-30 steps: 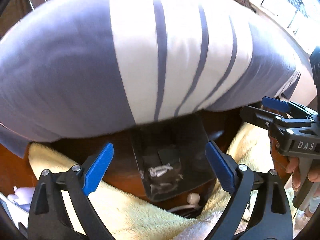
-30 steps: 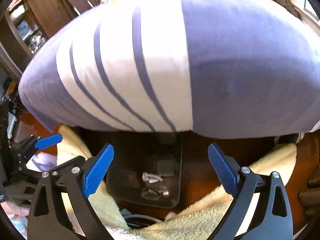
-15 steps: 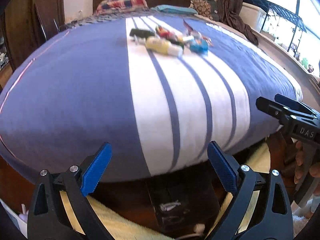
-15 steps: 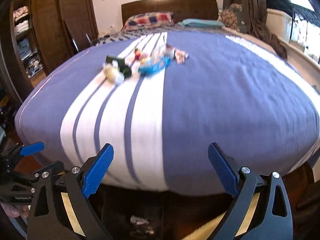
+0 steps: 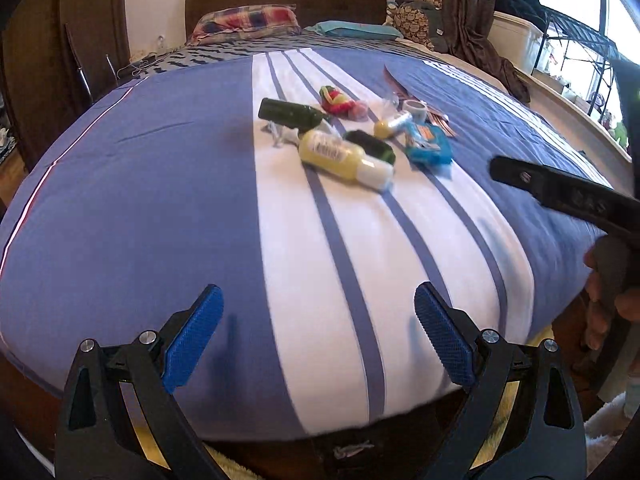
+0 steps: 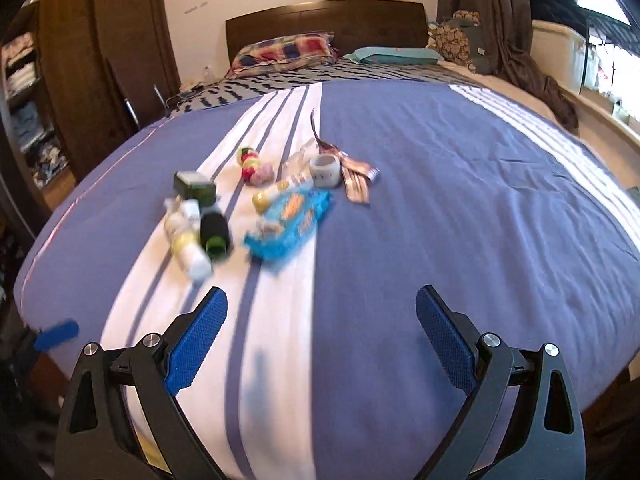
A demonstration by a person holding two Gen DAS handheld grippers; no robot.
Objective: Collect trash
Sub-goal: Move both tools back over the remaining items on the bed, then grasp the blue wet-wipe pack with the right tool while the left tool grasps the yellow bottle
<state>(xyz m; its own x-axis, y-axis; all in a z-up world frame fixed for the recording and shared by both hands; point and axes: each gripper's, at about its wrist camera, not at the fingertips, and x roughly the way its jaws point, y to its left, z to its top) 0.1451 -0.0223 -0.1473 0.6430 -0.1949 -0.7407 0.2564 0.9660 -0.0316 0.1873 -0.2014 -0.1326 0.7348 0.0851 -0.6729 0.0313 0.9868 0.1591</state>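
A cluster of trash lies on the striped bedspread [image 5: 160,208]: a yellow bottle [image 5: 344,158], a dark green bottle [image 5: 290,114], a blue wrapper [image 5: 430,145], a red and green wrapper [image 5: 340,102] and a tape roll [image 5: 416,109]. In the right wrist view I see the yellow bottle [image 6: 186,236], the blue wrapper [image 6: 292,220] and the tape roll [image 6: 325,170]. My left gripper [image 5: 316,336] is open and empty over the bed's foot. My right gripper [image 6: 320,336] is open and empty, and shows at the right of the left wrist view [image 5: 560,192].
Pillows [image 6: 284,52] and a dark headboard [image 6: 324,20] are at the far end. A wooden wardrobe [image 6: 80,80] stands left. Curtains and a window ledge [image 5: 560,92] run along the right. A dark bin with trash [image 5: 352,452] peeks out below the bed's foot.
Both grippers have risen from floor level, where they looked at the bin under the bed, to above the bed's foot. The trash on the bedspread has come into view and is closer.
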